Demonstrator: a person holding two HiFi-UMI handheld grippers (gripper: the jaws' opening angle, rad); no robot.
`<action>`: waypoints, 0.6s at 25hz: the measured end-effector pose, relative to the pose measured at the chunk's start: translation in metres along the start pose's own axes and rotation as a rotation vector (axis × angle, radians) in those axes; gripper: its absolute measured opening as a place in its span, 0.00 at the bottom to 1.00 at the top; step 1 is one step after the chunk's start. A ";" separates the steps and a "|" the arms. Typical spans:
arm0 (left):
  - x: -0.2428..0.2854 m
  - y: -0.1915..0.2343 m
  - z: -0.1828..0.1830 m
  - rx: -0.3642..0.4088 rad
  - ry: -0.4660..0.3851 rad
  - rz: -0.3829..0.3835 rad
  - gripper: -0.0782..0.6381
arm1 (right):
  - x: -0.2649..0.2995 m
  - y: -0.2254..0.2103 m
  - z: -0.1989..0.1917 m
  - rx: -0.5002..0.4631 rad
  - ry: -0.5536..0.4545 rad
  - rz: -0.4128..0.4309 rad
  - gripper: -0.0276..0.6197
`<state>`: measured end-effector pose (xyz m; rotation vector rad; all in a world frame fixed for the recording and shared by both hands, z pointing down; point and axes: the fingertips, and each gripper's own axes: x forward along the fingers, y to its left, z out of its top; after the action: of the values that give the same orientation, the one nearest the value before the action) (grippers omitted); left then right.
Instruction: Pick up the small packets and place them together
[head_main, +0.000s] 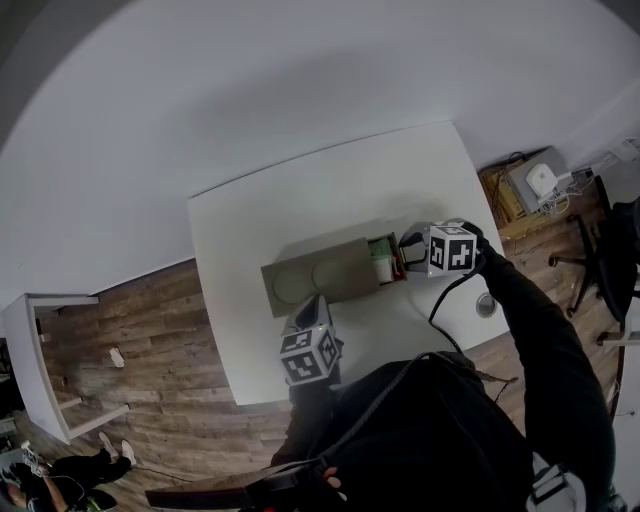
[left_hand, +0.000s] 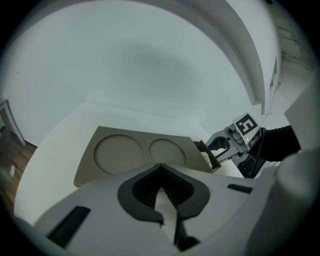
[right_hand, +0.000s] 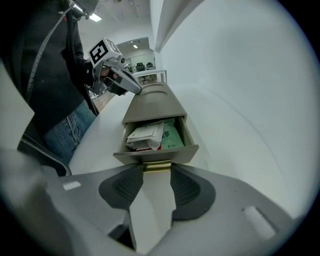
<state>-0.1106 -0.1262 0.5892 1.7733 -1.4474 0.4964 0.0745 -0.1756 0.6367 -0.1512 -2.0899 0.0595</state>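
A beige drawer box (head_main: 315, 278) (left_hand: 135, 150) (right_hand: 152, 102) with two round recesses in its top lies on the white table (head_main: 300, 200). Its drawer (right_hand: 186, 134) stands pulled out at the right end. Inside lie white small packets (right_hand: 145, 135) and a green packet (right_hand: 171, 136) (head_main: 381, 262). My right gripper (head_main: 407, 260) (right_hand: 157, 172) (left_hand: 220, 147) is shut on the drawer's brass handle (right_hand: 157, 166). My left gripper (head_main: 312, 305) (left_hand: 160, 167) is shut with nothing in it. Its tip sits at the near edge of the box top.
A small round metal object (head_main: 486, 304) lies on the table near the right edge. Wooden floor surrounds the table. An office chair (head_main: 610, 250) stands at the right, a white shelf (head_main: 40, 370) at the left, a wall behind.
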 end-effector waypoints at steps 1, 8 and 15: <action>0.000 -0.002 0.000 -0.003 0.000 -0.001 0.11 | -0.001 0.000 -0.002 0.001 -0.002 -0.001 0.30; 0.002 -0.002 0.000 -0.018 -0.006 -0.003 0.11 | -0.007 -0.001 -0.016 0.003 0.016 0.005 0.30; 0.000 0.003 0.000 -0.020 -0.006 0.002 0.11 | -0.010 -0.002 -0.019 0.013 0.017 -0.015 0.30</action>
<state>-0.1131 -0.1265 0.5904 1.7596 -1.4533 0.4765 0.0958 -0.1798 0.6378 -0.1275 -2.0734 0.0618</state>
